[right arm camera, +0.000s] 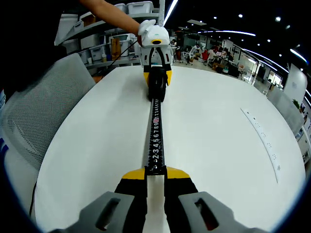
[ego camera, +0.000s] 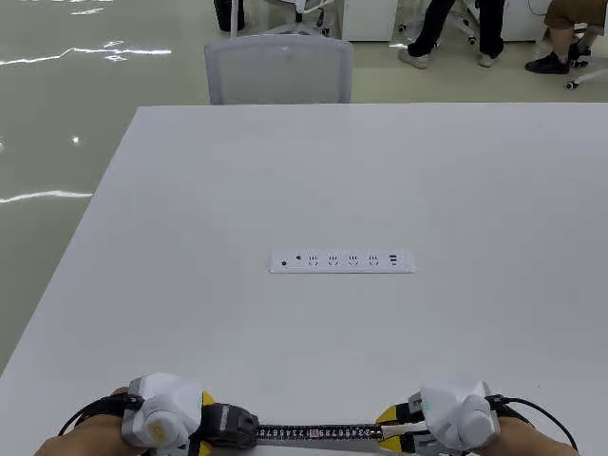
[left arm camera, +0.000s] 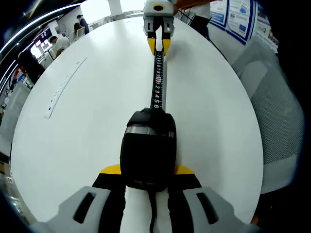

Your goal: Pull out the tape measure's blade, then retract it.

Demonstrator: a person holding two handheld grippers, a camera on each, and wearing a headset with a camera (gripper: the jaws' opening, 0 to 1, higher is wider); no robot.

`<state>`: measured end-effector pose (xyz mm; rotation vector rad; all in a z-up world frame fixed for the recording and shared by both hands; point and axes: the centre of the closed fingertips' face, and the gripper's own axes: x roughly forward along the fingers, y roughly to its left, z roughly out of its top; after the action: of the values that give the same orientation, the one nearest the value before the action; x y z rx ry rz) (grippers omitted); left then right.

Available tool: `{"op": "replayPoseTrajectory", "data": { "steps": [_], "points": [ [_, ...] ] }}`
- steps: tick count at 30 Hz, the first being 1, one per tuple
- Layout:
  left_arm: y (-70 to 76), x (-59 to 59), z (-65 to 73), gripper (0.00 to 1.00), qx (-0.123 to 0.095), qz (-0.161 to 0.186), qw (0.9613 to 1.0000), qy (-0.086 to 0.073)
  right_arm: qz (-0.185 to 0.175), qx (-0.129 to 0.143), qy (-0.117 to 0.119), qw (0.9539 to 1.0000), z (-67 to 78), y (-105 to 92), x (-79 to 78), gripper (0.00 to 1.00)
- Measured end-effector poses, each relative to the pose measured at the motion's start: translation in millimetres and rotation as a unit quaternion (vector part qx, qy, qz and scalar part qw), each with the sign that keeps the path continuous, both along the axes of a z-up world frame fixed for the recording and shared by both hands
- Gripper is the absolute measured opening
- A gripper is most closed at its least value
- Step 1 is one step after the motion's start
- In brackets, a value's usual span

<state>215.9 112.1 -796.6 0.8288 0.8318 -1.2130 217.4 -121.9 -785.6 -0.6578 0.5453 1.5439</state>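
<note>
Snap-back was risked if the blade (right arm camera: 154, 141) pinched by the right gripper (right arm camera: 155, 171) slipped toward the left gripper's (left arm camera: 148, 171) clamped case (left arm camera: 148, 145).

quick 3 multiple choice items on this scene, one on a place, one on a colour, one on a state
1. Where on the table does the power strip lie?
A. at its near edge
B. around its middle
C. at its far edge

2. What colour is the tape measure's case?
A. black
B. red
C. white

3. What state is the blade in?
A. fully retracted
B. pulled out in a straight line
C. bent double

Answers:
1. B: the head view shows the strip mid-table, beyond both grippers.
2. A: the case between the jaws of the left gripper is black.
3. B: the blade runs straight from the case to the right gripper, which pinches its tip.
</note>
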Motion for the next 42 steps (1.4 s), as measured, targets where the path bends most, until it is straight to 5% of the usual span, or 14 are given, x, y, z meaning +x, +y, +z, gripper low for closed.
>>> {"op": "replayPoseTrajectory", "data": {
  "steps": [42],
  "points": [
    [6.1, 1.9, -7.1, 0.28, 0.008, -0.003, 1.0, 0.0, -0.014, -0.007, 0.007, 0.9998, -5.5, -30.2, -0.6, 0.11]
  ]
}}
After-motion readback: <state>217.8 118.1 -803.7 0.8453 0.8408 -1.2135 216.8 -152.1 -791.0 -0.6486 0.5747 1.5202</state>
